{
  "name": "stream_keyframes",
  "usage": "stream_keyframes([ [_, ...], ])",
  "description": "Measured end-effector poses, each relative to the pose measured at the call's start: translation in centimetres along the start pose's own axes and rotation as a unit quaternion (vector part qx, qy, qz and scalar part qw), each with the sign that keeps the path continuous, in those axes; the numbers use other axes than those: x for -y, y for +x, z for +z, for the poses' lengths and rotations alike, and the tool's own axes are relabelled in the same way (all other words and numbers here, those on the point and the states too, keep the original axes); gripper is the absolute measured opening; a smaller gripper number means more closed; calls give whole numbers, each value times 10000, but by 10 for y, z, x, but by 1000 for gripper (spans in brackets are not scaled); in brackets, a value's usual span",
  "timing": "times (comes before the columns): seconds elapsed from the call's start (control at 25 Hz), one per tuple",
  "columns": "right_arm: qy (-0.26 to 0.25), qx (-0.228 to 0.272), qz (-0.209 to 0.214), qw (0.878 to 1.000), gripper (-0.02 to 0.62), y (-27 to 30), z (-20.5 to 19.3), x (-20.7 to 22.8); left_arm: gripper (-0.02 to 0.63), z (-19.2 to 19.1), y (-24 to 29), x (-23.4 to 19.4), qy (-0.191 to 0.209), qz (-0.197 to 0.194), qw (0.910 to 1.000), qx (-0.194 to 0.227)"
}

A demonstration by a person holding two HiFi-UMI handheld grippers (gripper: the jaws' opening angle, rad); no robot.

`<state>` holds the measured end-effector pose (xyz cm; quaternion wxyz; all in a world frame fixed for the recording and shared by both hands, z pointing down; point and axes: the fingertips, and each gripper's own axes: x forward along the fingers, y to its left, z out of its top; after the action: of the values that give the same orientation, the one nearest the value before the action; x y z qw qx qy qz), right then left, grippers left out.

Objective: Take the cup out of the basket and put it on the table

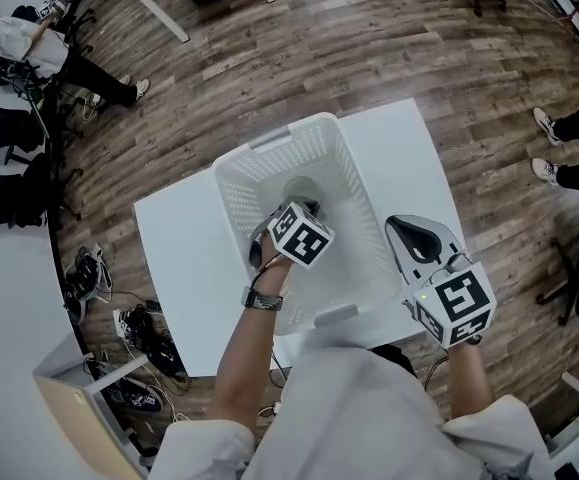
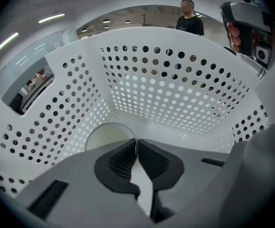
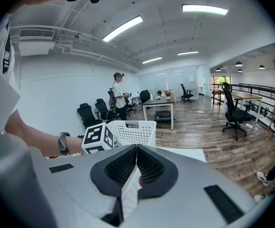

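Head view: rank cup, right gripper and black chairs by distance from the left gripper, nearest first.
1. cup: inside the basket, right at the left gripper's jaws.
2. right gripper: to the right, outside the basket.
3. black chairs: far left, on the floor by the wall.

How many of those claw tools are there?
2. The left claw is down in the basket, shut on the cup; the right claw is shut, empty, beside the basket above the table.
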<state>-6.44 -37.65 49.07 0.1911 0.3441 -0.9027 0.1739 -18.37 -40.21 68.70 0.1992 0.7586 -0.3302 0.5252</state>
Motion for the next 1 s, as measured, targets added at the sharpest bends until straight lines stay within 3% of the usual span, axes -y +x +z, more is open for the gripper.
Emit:
stream_keyframes([
  [0.44,-100,85,22,9999,17,-9,1,-4,20,15,-28,-2,-58,311,9982,502],
  [0.76,-278,259,142,9992,17,-29,10,-13,20,40,-70,5,138,761,9919,1008],
  [1.0,-455,429,226,9978,17,-57,13,-26,20,45,-110,21,16,1146,9838,1375],
])
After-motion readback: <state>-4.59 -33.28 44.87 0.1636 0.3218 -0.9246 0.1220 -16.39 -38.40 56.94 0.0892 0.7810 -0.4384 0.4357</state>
